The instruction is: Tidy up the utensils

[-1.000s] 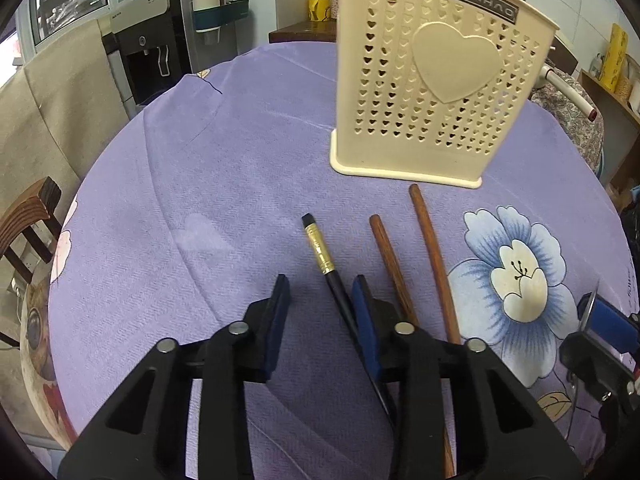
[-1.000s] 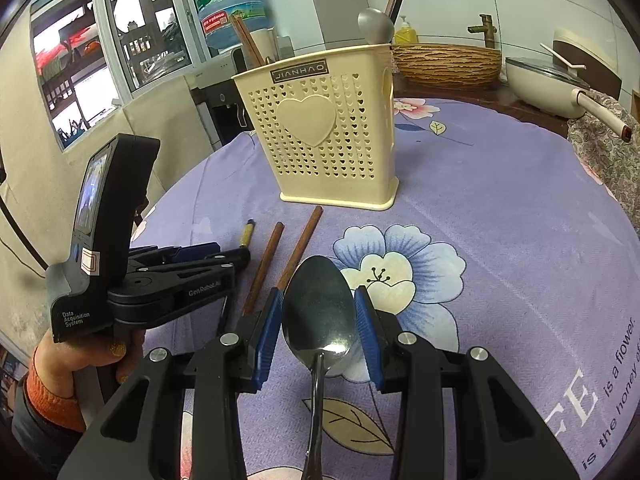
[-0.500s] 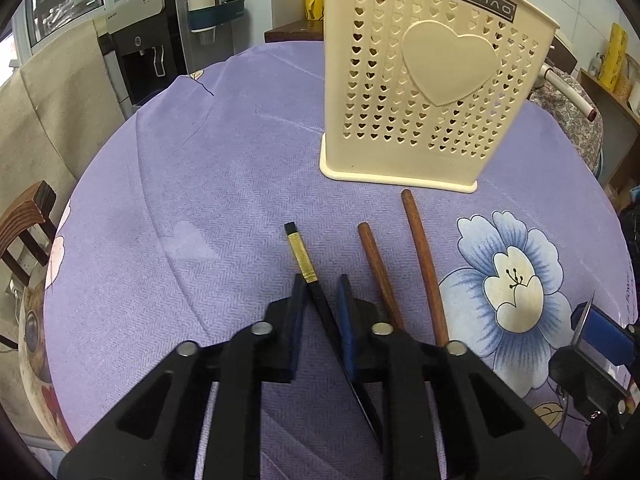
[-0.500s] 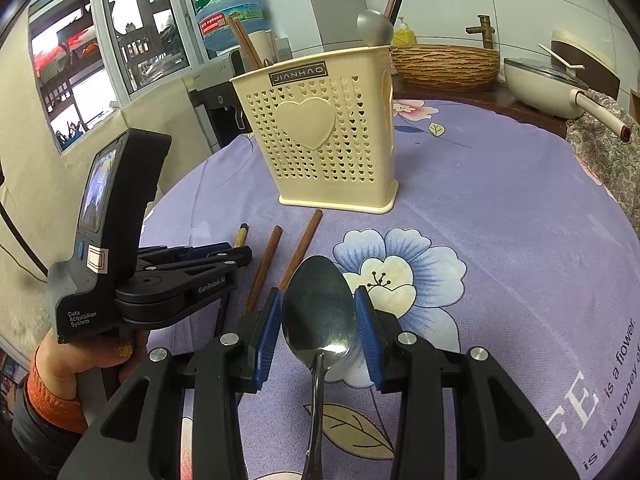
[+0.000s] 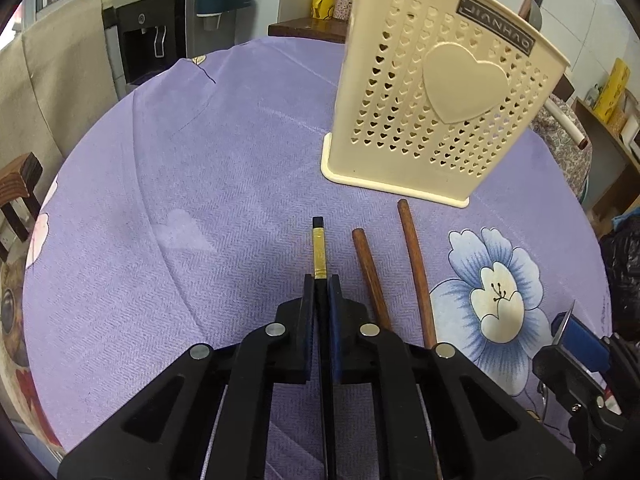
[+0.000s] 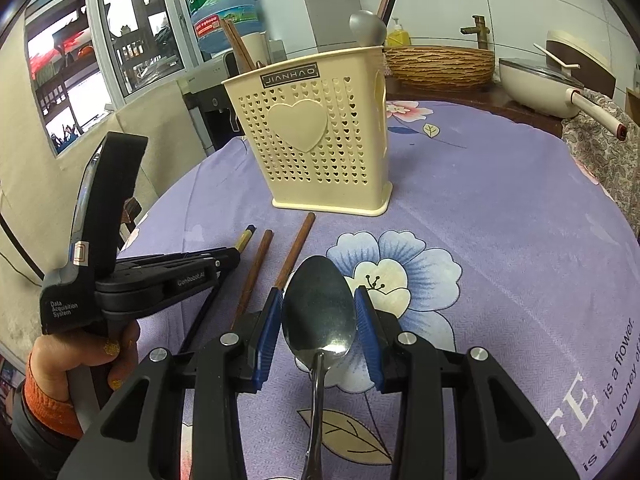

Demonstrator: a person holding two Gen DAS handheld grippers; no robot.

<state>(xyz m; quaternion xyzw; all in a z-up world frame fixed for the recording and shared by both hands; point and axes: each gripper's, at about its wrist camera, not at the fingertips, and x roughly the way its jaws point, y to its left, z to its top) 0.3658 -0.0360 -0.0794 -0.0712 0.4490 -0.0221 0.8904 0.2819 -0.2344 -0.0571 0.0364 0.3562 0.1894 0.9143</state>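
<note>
A cream perforated utensil holder [image 5: 436, 108] stands on the purple tablecloth; it also shows in the right wrist view [image 6: 316, 140], with chopsticks and a spoon in it. My left gripper [image 5: 321, 282] is shut on a black chopstick with a gold band [image 5: 319, 246]. Two brown chopsticks [image 5: 370, 272] lie just right of it. My right gripper [image 6: 318, 296] is shut on the bowl of a metal spoon [image 6: 319, 308], held above the cloth near the blue flower print.
The round table's cloth [image 5: 200, 184] has a flower print [image 5: 496, 296]. A water dispenser [image 5: 148, 28] and a wooden chair [image 5: 18, 188] stand to the left. A wicker basket [image 6: 440, 64] and a white pan [image 6: 548, 84] sit behind the table.
My left gripper has closed from open onto the black chopstick. The right gripper has stayed shut on the spoon, almost still.
</note>
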